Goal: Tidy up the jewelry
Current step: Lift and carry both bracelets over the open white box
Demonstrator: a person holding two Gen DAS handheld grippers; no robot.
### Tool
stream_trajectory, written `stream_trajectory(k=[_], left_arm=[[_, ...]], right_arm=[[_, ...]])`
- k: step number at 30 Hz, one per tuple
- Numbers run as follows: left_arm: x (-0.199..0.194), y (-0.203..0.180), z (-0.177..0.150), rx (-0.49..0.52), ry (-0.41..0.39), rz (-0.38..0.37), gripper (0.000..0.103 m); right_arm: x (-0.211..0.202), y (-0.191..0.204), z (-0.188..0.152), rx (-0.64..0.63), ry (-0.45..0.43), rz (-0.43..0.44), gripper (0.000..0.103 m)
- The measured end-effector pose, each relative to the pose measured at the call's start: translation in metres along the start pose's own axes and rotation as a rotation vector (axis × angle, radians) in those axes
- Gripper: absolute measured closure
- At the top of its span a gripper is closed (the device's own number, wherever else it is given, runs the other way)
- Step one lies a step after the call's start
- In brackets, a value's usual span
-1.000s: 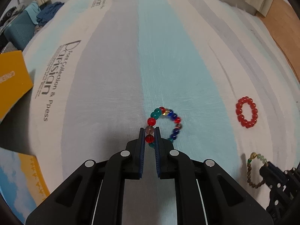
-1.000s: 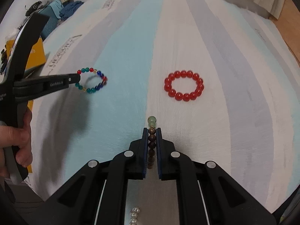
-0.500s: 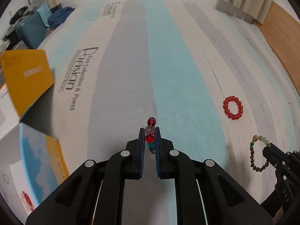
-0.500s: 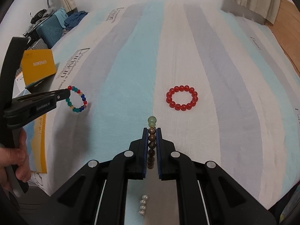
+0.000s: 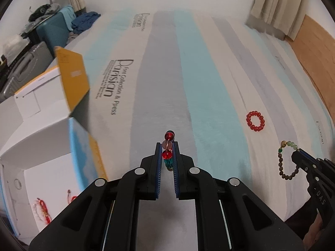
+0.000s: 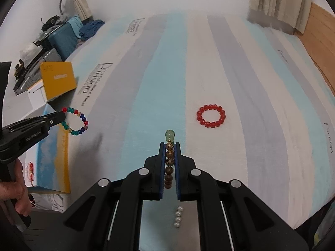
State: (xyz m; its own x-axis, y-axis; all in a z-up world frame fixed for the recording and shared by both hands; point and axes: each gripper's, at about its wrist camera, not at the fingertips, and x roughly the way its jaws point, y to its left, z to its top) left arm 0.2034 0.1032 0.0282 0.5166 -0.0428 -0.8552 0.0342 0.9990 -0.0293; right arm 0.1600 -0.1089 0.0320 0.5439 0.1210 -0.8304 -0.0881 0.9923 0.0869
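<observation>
My left gripper is shut on a multicoloured bead bracelet, held in the air above the bed; from the right wrist view the bracelet hangs from that gripper near the open box. My right gripper is shut on a brown bead bracelet with green beads; in the left wrist view it hangs from that gripper. A red bead bracelet lies flat on the striped bedsheet, also in the left wrist view.
An open white box with yellow and blue flaps stands at the bed's left edge, red jewellery inside it. A few pearls lie under my right gripper. Suitcases and clothes sit far left; wooden floor at right.
Both grippers have lifted their bracelets off the sheet and risen. The left gripper has moved left toward the open box, which has come into view.
</observation>
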Motion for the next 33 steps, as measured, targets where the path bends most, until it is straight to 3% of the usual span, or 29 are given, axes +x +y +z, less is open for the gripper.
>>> stream_trajectory(k=[17,22,33], left_arm=[[-0.093,0.084,-0.029,-0.081,-0.075,0.066,0.094],[-0.113,0.114,-0.044,-0.113,-0.091,0.09,0.094],[-0.127,0.221,-0.09,-0.235,-0.056,0.175,0.094]], right_arm=[[-0.059,0.097,0.003,-0.105,-0.074,0.074,0.096],[-0.069,0.141,0.0,-0.155,-0.087,0.11,0.096],[-0.065,0.263,-0.016,-0.291,-0.063,0.221,0.096]])
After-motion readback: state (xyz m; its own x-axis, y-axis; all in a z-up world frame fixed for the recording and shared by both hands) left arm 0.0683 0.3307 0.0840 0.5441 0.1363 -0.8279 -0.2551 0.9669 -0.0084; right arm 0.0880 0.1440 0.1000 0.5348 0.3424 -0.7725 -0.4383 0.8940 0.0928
